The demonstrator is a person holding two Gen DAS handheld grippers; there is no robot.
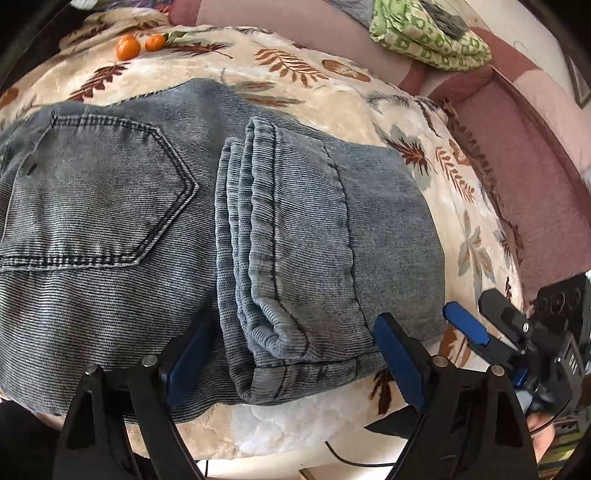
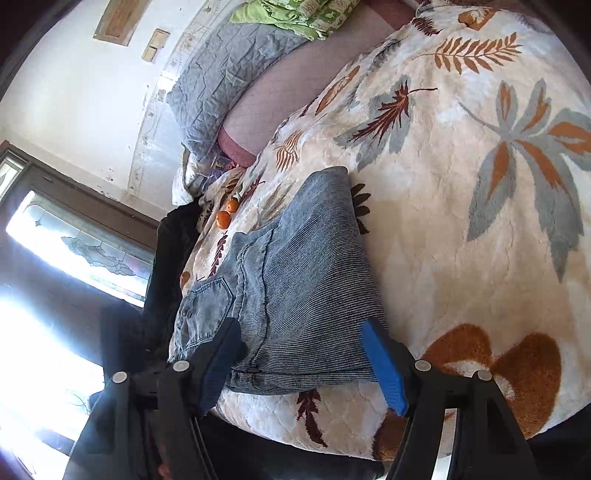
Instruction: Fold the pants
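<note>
Grey-blue denim pants [image 1: 155, 229] lie folded on a cream blanket with a leaf print [image 1: 303, 74]. The leg hems [image 1: 258, 236] are folded over onto the seat, beside the back pocket [image 1: 99, 192]. My left gripper [image 1: 291, 343] is open, its blue pads either side of the folded hem end at the near edge. My right gripper [image 2: 306, 354] is open at the near edge of the folded pants [image 2: 303, 280]; it also shows in the left wrist view [image 1: 476, 328], to the right of the pants.
Two oranges [image 1: 138, 45] lie on the blanket beyond the pants. A green patterned cloth [image 1: 424, 33] and a grey quilt [image 2: 221, 74] lie at the far side on a mauve sheet [image 1: 517, 155]. A window [image 2: 74, 240] is at the left.
</note>
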